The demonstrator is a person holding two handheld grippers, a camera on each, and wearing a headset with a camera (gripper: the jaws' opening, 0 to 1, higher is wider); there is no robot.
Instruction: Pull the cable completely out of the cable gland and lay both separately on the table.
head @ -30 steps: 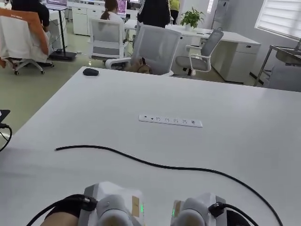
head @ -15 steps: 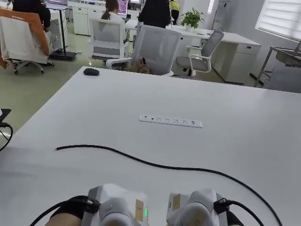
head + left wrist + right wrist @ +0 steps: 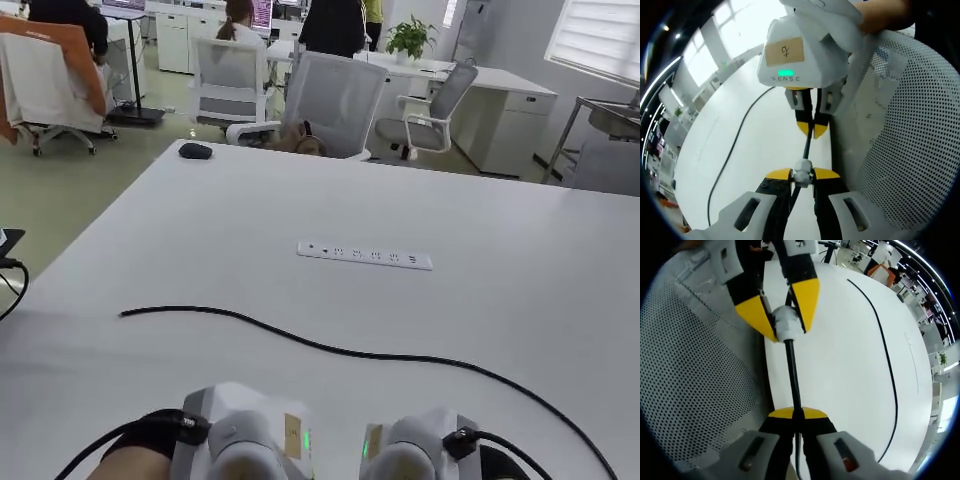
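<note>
**Both ends pinched**

Across the table (image 3: 480, 220), the limp black cable (image 3: 380, 355) trails from nine o'clock to five. The right gripper (image 3: 796, 413) pinches it; the left gripper (image 3: 802, 175) pinches the small, rigid cable gland (image 3: 802, 168) by its body.

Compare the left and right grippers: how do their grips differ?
The left gripper grips the whitish cable gland; the right gripper grips the thin black cable. The left gripper's jaws stand wider, around the gland; the right gripper's nearly meet. Both have yellow-tipped jaws, shut, facing each other along the cable.
</note>
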